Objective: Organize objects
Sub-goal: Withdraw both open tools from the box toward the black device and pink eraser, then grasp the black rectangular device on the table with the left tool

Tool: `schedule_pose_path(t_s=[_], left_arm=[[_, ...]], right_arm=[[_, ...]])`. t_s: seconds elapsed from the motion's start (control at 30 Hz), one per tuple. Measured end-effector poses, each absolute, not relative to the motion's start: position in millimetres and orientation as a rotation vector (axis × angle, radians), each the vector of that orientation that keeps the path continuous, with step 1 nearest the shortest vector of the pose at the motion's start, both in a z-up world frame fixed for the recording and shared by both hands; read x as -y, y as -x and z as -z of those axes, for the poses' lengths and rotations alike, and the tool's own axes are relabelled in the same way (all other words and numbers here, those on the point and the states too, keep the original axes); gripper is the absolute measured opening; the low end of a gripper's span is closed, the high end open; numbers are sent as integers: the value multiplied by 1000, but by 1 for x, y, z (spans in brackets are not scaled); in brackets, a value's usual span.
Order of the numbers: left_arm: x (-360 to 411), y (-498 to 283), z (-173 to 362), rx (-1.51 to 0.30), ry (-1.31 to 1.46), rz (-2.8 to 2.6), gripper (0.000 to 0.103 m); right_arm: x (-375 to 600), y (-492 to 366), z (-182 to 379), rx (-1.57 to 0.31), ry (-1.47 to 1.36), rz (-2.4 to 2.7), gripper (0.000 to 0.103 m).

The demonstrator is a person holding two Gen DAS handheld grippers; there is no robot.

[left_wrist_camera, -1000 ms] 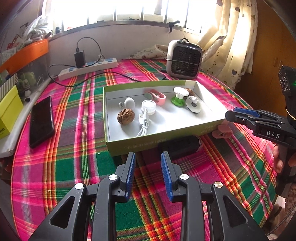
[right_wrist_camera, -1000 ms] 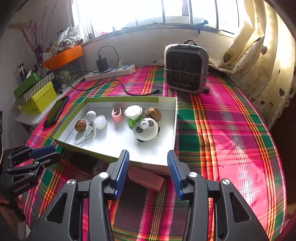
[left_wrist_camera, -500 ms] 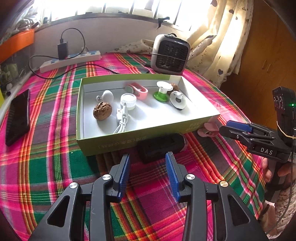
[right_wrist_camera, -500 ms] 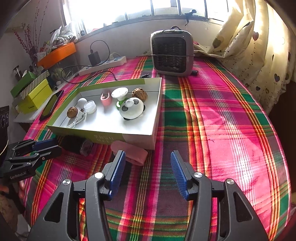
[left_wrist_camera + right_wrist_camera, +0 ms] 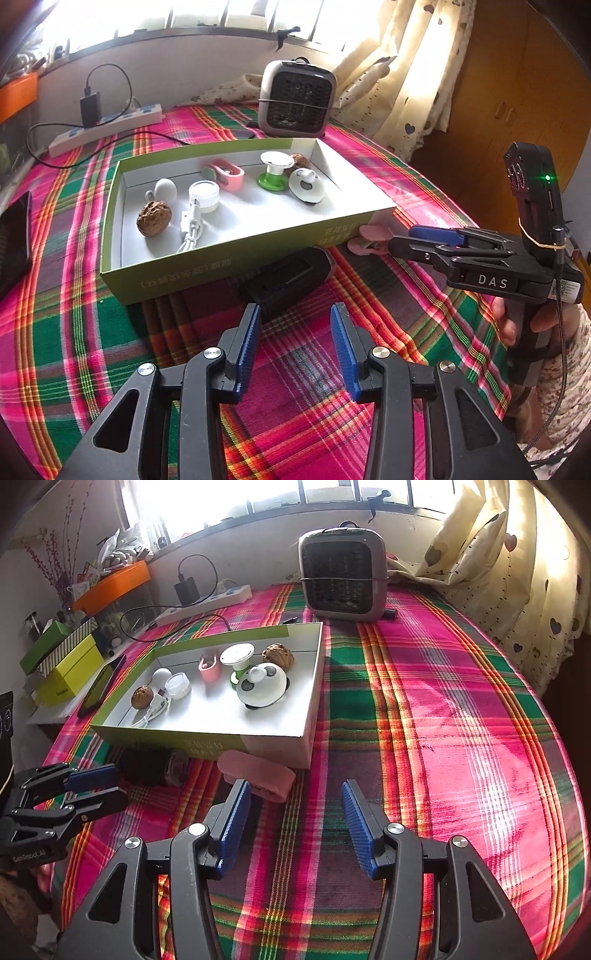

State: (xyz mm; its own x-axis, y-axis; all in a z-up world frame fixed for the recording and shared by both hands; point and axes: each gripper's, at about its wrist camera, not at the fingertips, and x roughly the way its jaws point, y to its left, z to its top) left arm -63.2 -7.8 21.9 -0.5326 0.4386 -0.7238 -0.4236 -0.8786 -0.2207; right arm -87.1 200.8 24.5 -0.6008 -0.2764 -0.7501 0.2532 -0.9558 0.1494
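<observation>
Both wrist cameras looked steeply down, close over the plaid table [image 5: 92, 332], sharing the green box [image 5: 207, 734] at twelve o'clock.

This is a lived-in room of a home. A round counter [image 5: 443, 709] wears a bright plaid cloth of pink, green and orange. At its far edge a small space heater [image 5: 343, 572] stands under a barred window [image 5: 332, 491], with daylight pouring through. Cream curtains [image 5: 524, 572] printed with little hearts hang on the right. A power strip [image 5: 107, 127] with a charger plugged in lies on the far left, its cable trailing over the cloth. Farther left, a shelf holds an orange tray [image 5: 110, 585], yellow-green gift boxes [image 5: 70, 664] and dried red twigs [image 5: 48, 565]. A wooden cupboard [image 5: 517, 92] fills the right wall.
</observation>
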Motion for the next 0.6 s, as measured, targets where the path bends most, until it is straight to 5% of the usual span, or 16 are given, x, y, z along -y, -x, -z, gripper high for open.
schedule_pose_path(t_s=[0.6], left_arm=[[8, 73, -31, -27, 1073, -2420, 38]], right_arm=[[-202, 90, -19, 44, -1228, 2542, 52]])
